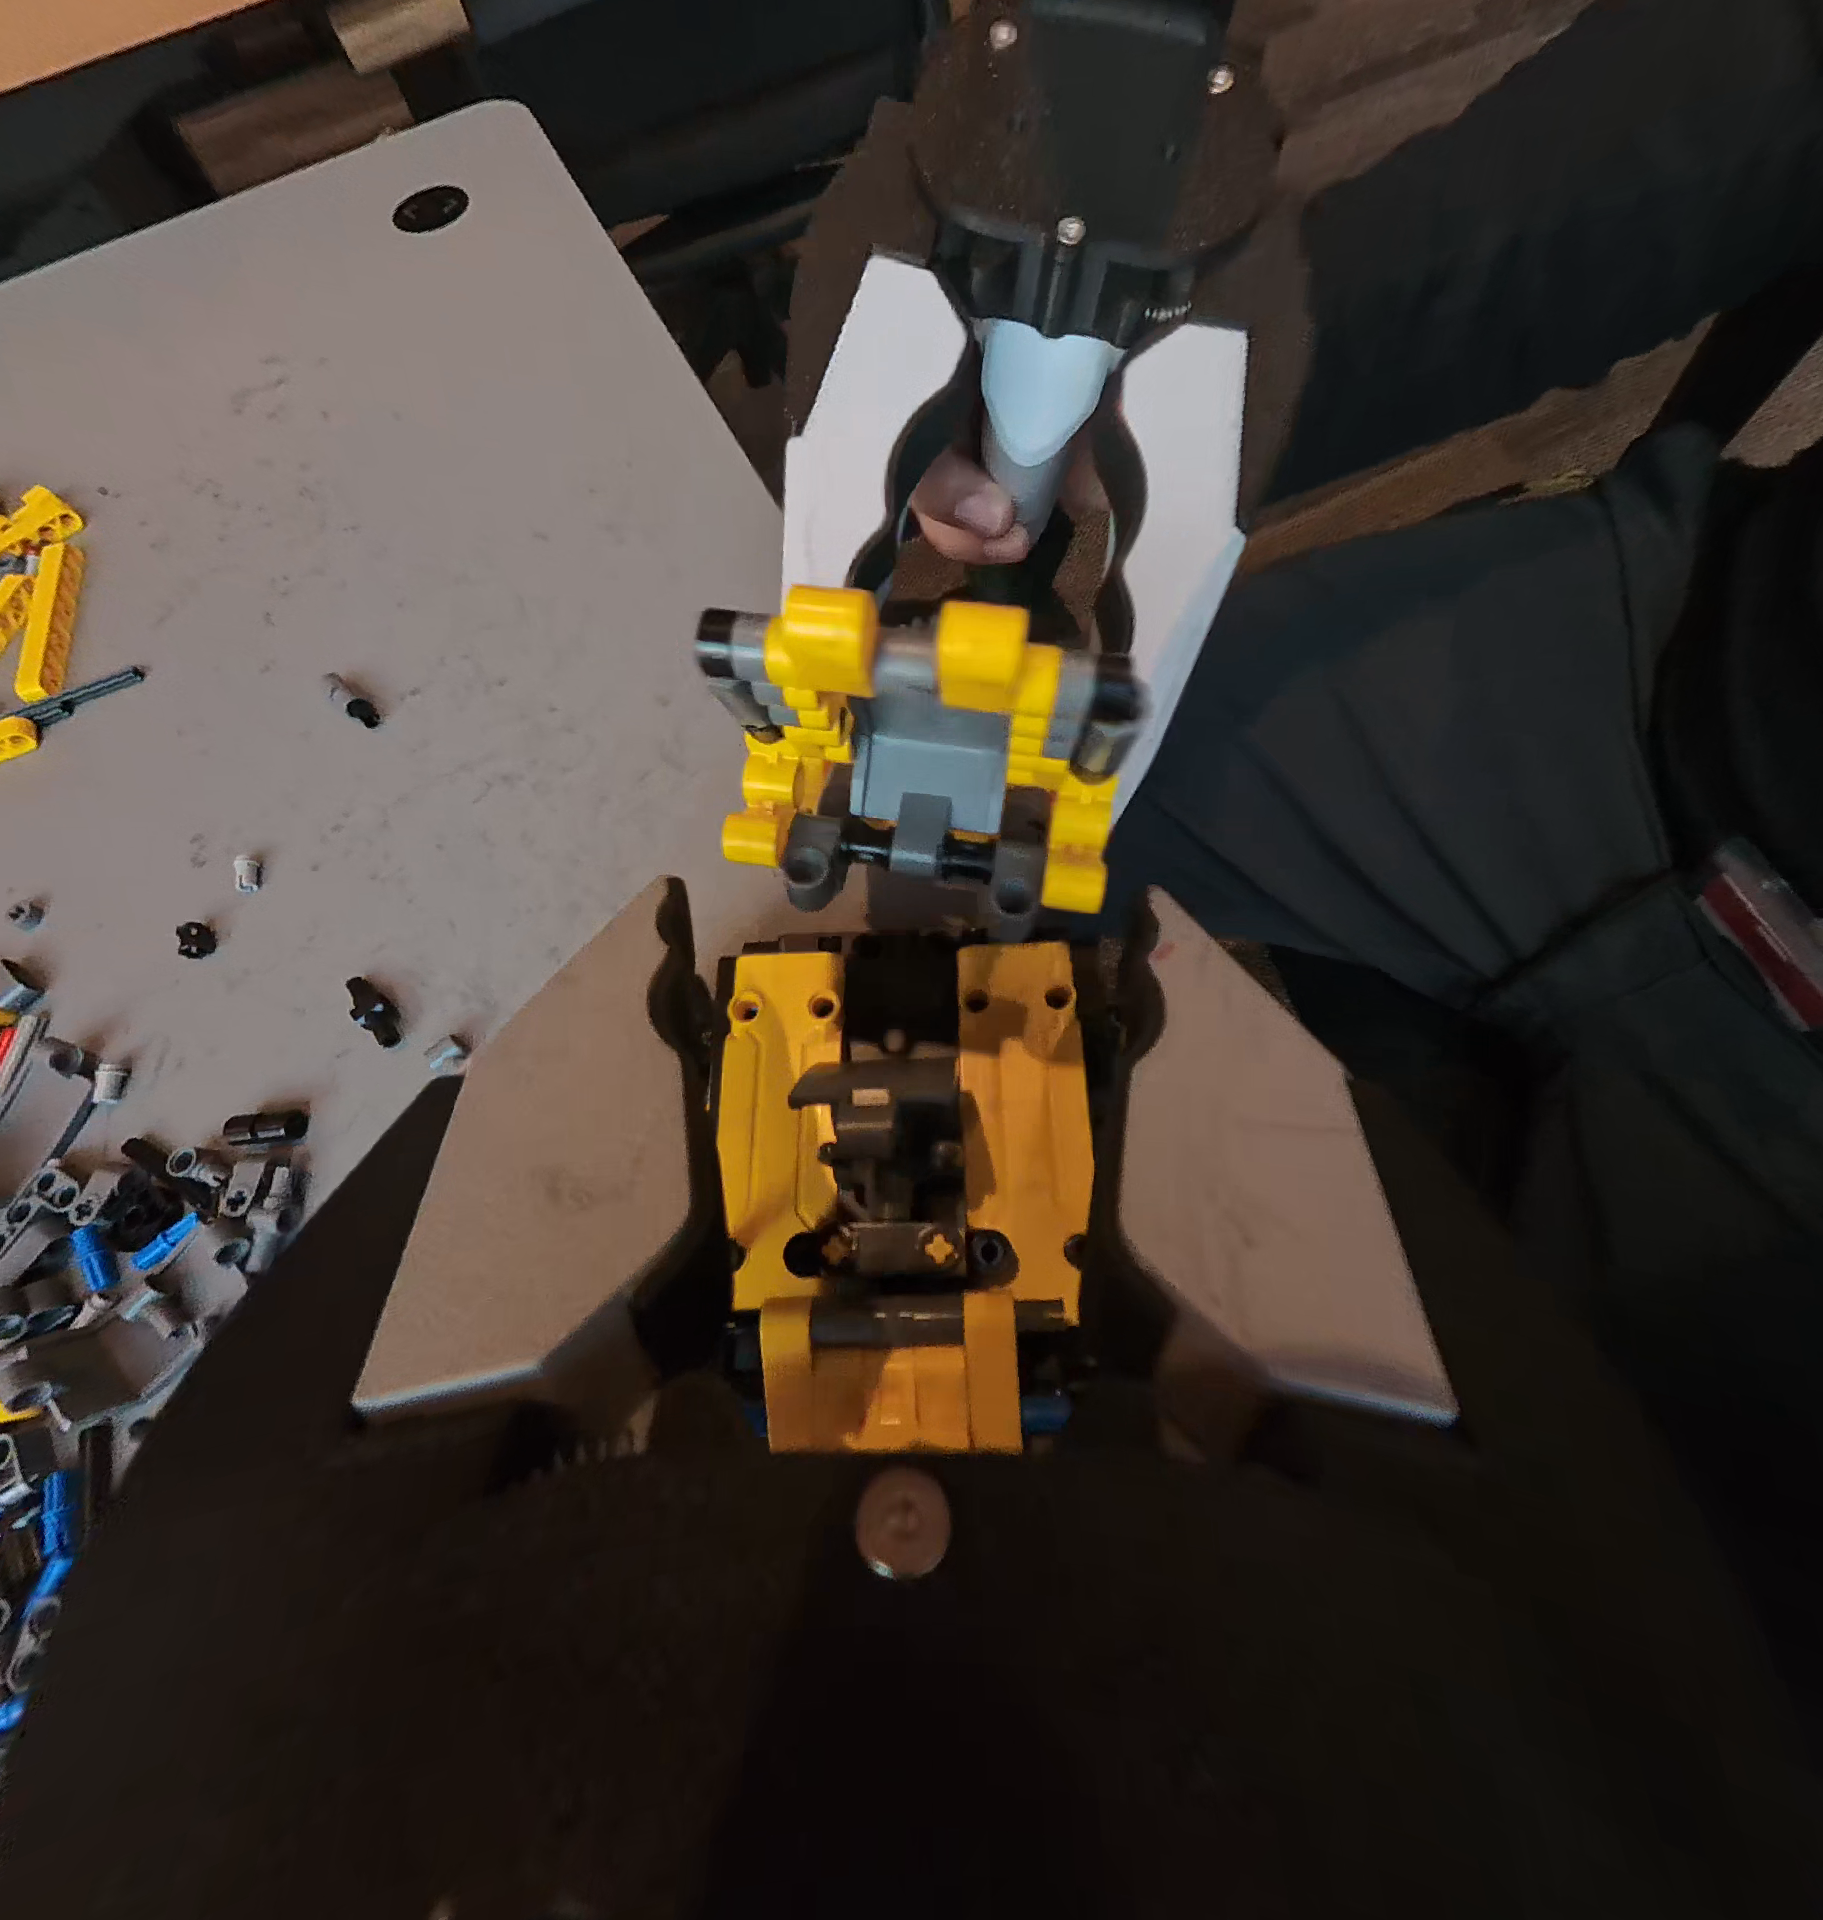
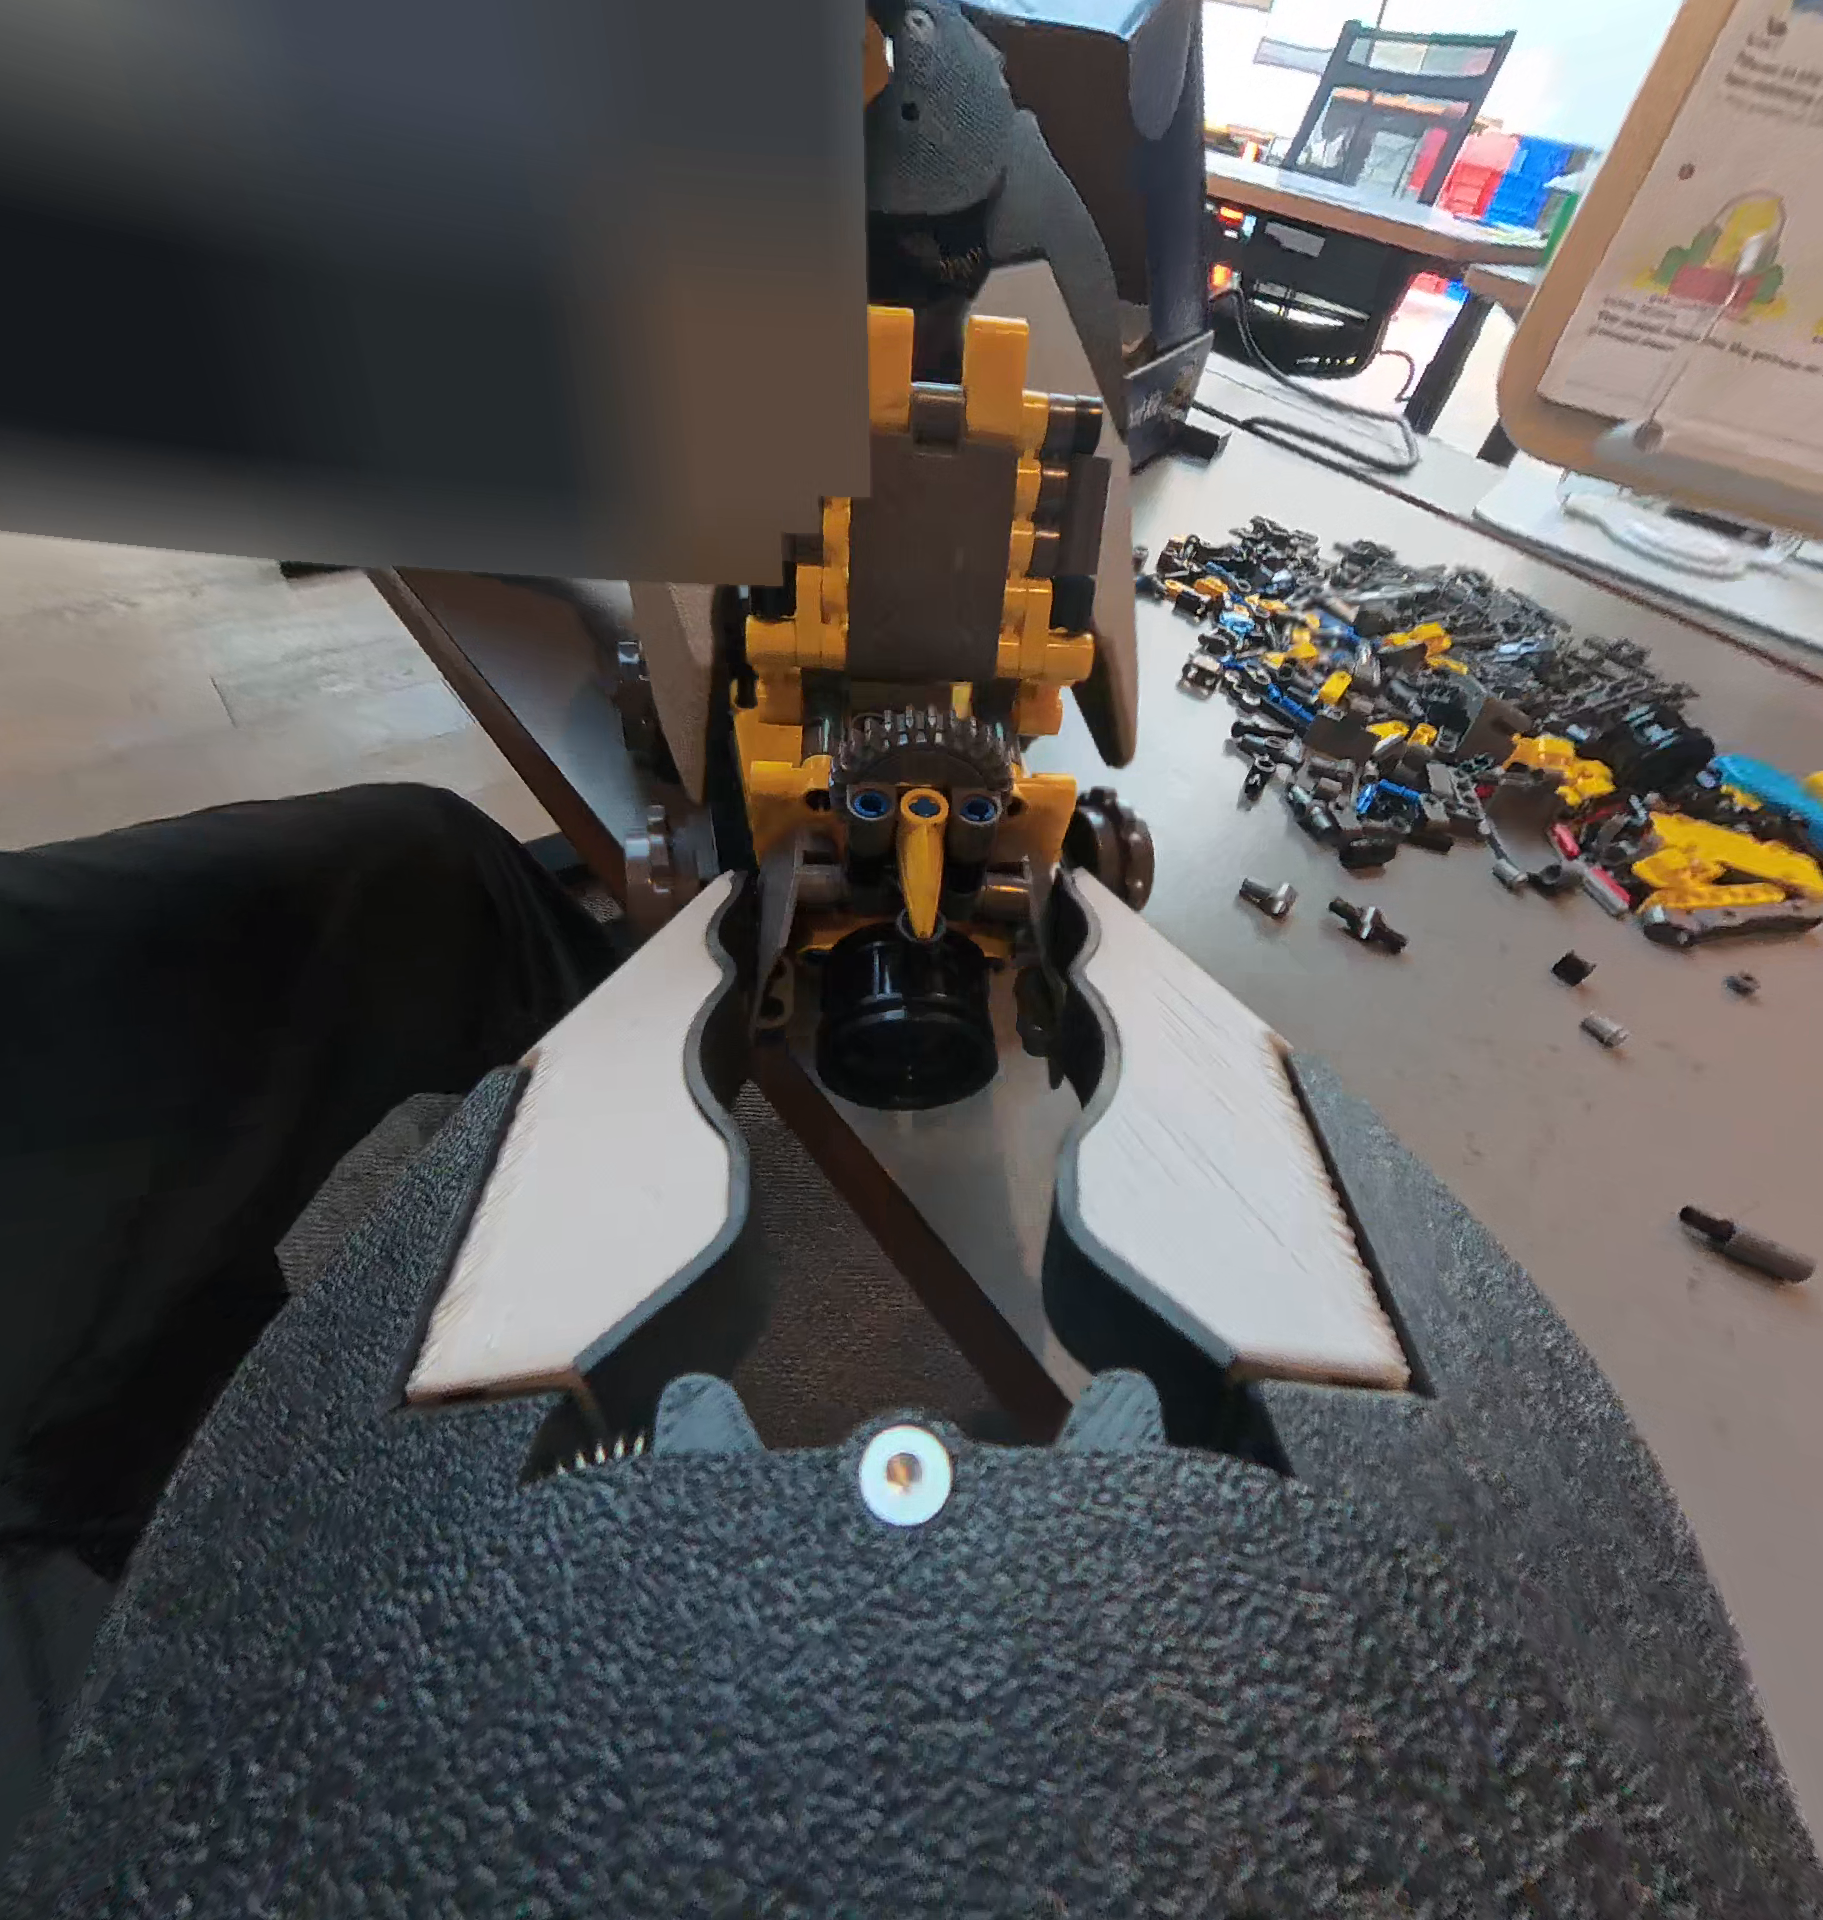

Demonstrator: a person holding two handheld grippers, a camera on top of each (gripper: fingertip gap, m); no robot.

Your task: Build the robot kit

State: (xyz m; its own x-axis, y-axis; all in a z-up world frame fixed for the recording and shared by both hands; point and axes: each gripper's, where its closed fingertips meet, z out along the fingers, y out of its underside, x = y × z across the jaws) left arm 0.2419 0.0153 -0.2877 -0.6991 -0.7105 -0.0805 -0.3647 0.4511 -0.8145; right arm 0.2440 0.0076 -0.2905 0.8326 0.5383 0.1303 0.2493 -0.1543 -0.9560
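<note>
In the left wrist view my left gripper (image 1: 907, 935) is shut on a yellow brick-built vehicle body (image 1: 1032, 1122) with a dark mechanism along its middle. Facing it, my right gripper (image 1: 948, 727) with white fingers (image 1: 1187, 436) is shut on a smaller yellow and grey sub-assembly (image 1: 928, 758), held end to end against the body's front; I cannot tell whether they touch. In the right wrist view my right gripper (image 2: 902, 894) grips that sub-assembly at its dark gear (image 2: 922, 753), with a black wheel hub (image 2: 902, 1029) below. The left gripper (image 2: 886, 717) stands beyond.
Both pieces hang over the grey table's edge (image 1: 668, 301), above a person's dark clothing (image 1: 1509, 831). Loose yellow, grey, blue and black pieces lie in a pile (image 2: 1509, 727) (image 1: 76, 1226), with single pins scattered nearby (image 2: 1743, 1257). An open instruction booklet on a stand (image 2: 1717, 260) is at the back. Both grippers' tips are close together, under 4 cm apart.
</note>
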